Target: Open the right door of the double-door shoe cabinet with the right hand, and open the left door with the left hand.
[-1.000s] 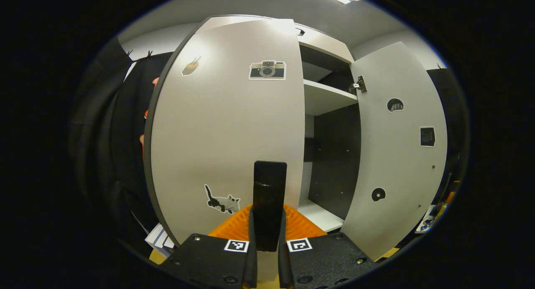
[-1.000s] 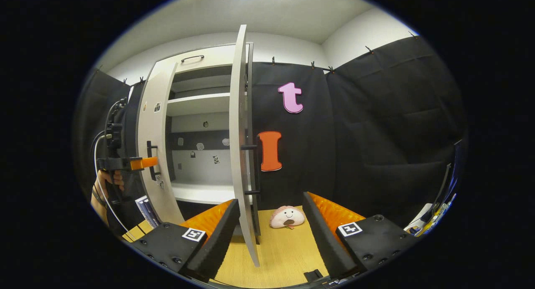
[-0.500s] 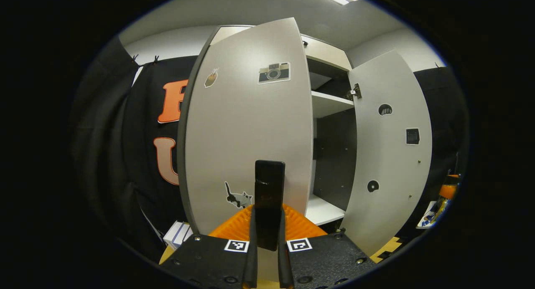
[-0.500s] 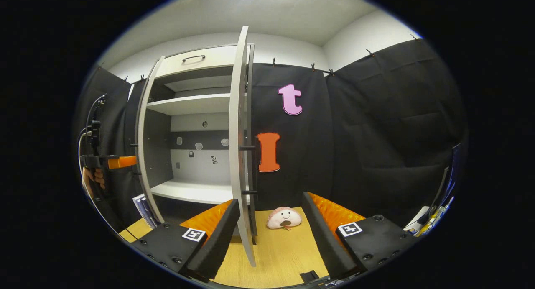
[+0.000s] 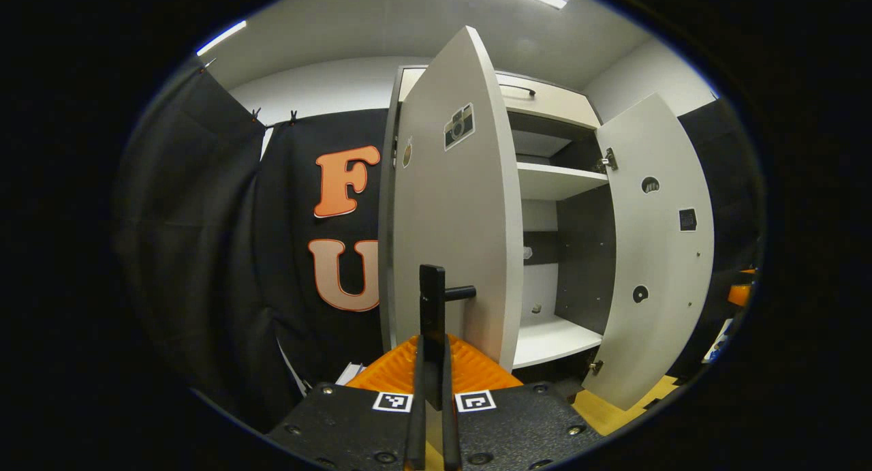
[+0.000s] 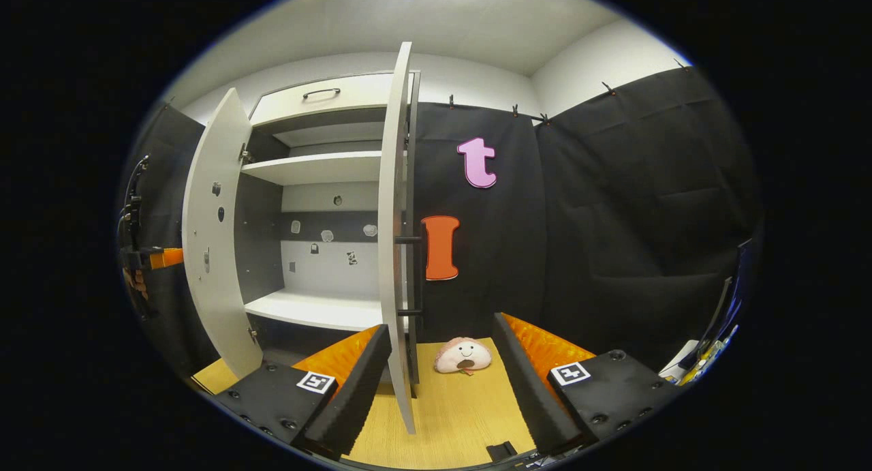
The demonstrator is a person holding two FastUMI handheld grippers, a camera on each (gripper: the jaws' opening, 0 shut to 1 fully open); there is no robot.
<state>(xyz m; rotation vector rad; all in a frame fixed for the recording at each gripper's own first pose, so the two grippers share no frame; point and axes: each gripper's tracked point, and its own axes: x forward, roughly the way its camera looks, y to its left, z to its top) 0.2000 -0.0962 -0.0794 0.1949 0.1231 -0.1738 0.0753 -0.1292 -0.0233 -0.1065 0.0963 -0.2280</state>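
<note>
A: Cabinet status?
B: Shoe cabinet [image 6: 320, 185] is being seen standing on the wooden surface [image 6: 449, 403] against the black cloth wall. Pale grey doors, dark edges, white shelves inside, dark side panels. Both doors are being held wide open.
A: Left side?
B: Left door [image 5: 453, 212] is being seen nearly edge-on, camera sticker up high. Its black handle [image 5: 432, 307] is being clamped by the left gripper [image 5: 432, 389], fingers closed tight on the bar.
A: Right side?
B: Right door [image 6: 394, 219] is being seen edge-on, handle [image 6: 415, 273] on its far face. Right gripper [image 6: 439, 362] is being held spread wide, the door's lower edge sitting between the fingers, nothing gripped.
A: Anything else?
B: Pink plush toy [image 6: 464, 356] is lying on the surface beside the right door.
</note>
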